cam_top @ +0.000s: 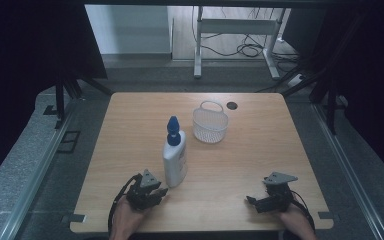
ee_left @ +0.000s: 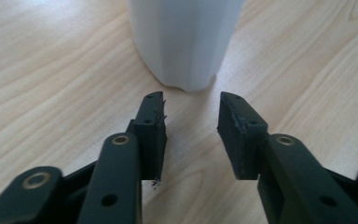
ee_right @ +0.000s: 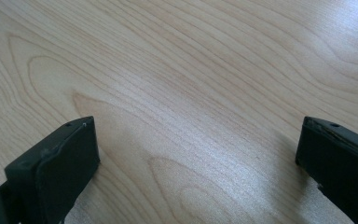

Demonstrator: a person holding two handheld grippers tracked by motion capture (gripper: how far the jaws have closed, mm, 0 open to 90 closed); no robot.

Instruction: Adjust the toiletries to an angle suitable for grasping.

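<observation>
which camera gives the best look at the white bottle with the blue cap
The high view: the whole bottle stands upright there, blue cap included, just beyond the left gripper. The left gripper view catches its white lower body, cap cut off.

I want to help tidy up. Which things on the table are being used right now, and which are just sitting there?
Being used:
- white bottle with blue cap
- left hand-held gripper, open and empty, pointed at the bottle's base

Just sitting there:
- white basket, farther back on the table
- right hand-held gripper, open over bare table
</observation>
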